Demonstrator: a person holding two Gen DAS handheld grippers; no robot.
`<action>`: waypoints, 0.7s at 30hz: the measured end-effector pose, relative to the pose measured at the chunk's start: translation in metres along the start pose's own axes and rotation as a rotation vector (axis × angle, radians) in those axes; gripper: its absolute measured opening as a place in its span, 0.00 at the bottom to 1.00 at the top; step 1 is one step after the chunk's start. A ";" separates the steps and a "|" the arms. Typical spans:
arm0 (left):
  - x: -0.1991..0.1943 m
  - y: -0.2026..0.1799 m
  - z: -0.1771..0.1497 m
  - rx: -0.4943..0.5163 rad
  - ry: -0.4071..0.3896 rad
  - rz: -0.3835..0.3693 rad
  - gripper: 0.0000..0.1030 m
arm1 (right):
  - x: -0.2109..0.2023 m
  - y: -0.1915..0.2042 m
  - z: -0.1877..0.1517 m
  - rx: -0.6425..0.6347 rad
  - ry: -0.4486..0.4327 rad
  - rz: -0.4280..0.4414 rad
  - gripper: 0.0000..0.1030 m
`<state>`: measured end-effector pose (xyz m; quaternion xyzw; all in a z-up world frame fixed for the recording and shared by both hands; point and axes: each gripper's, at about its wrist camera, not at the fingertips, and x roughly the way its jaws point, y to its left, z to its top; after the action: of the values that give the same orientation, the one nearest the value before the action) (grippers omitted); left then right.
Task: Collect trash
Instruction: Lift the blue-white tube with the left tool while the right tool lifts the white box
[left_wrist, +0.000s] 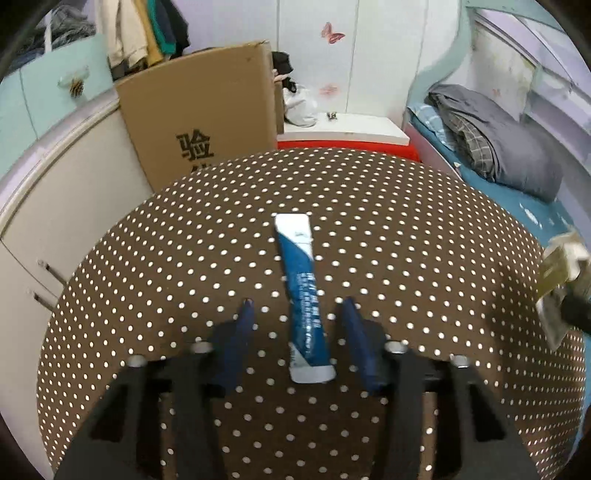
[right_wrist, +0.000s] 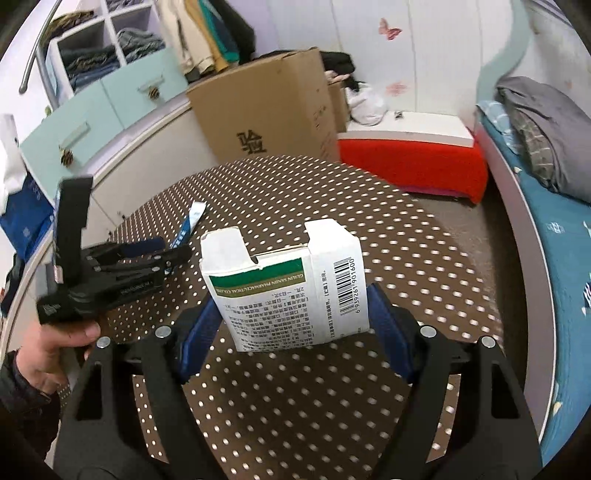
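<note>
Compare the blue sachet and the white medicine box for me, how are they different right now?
The blue sachet is a long flat strip; the white medicine box is a squat carton with its top flaps open. The sachet lies on the polka-dot table; the box is off it, clamped in the right gripper. The left gripper straddles the sachet, its fingers apart from it. Both look like medicine packaging.

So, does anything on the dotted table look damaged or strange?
Yes. The white medicine box in the right gripper is torn open, its top flaps standing up. The blue sachet between the left gripper's fingers lies twisted.
</note>
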<state>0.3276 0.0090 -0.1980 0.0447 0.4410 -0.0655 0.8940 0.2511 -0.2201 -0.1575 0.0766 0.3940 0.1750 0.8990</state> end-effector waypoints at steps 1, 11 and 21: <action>-0.002 -0.002 -0.001 -0.001 0.006 -0.017 0.11 | -0.004 -0.003 0.000 0.008 -0.009 0.000 0.73; -0.071 -0.021 -0.014 -0.018 -0.124 -0.123 0.10 | -0.063 -0.040 0.002 0.087 -0.125 -0.021 0.73; -0.143 -0.085 0.007 0.086 -0.265 -0.223 0.10 | -0.146 -0.083 0.001 0.165 -0.286 -0.059 0.73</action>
<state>0.2333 -0.0646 -0.0818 0.0246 0.3186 -0.1885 0.9287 0.1813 -0.3517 -0.0797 0.1626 0.2772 0.1031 0.9413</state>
